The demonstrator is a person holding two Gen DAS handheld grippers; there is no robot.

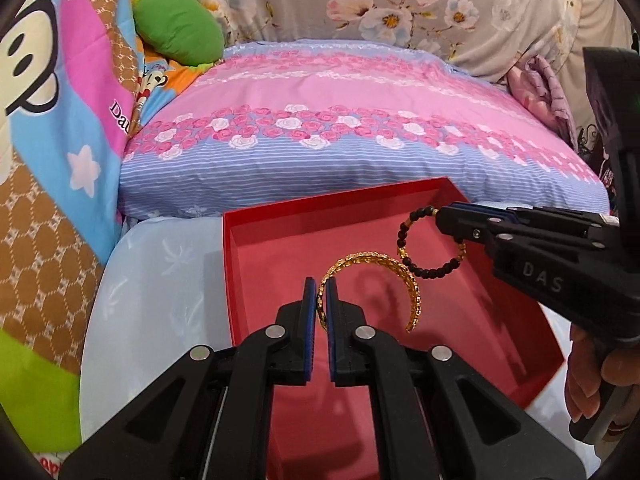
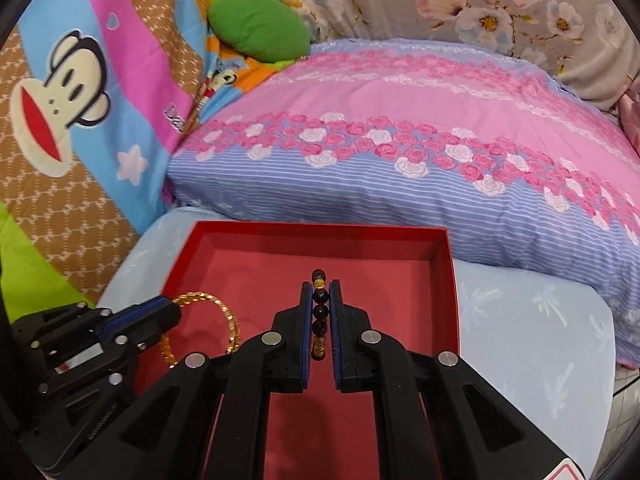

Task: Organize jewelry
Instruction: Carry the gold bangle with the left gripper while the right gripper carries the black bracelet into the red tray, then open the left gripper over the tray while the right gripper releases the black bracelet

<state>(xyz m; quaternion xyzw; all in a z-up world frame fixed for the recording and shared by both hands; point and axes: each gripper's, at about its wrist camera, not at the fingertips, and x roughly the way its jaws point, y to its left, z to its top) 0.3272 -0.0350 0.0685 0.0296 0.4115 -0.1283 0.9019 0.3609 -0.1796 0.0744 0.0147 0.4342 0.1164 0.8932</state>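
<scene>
My left gripper [image 1: 321, 284] is shut on a gold chain bracelet [image 1: 400, 276], which arcs out to the right above the open red box [image 1: 320, 216]. My right gripper [image 2: 321, 286] is shut on a bracelet of black and gold beads [image 2: 320, 312], seen edge-on between its pads. From the left wrist view the right gripper [image 1: 440, 216] comes in from the right with the bead bracelet [image 1: 404, 236] hanging as a ring over the box. From the right wrist view the left gripper [image 2: 172, 308] holds the gold bracelet [image 2: 224, 312] over the box's left side. The red box [image 2: 450, 272] holds nothing else that I can see.
The box lies on a pale blue sheet [image 2: 520, 320]. Behind it is a pink and blue rose-print pillow [image 1: 340, 112]. A cartoon monkey blanket [image 2: 80, 92] and a green cushion [image 1: 180, 32] lie at the left. A hand [image 1: 588, 376] grips the right gripper's handle.
</scene>
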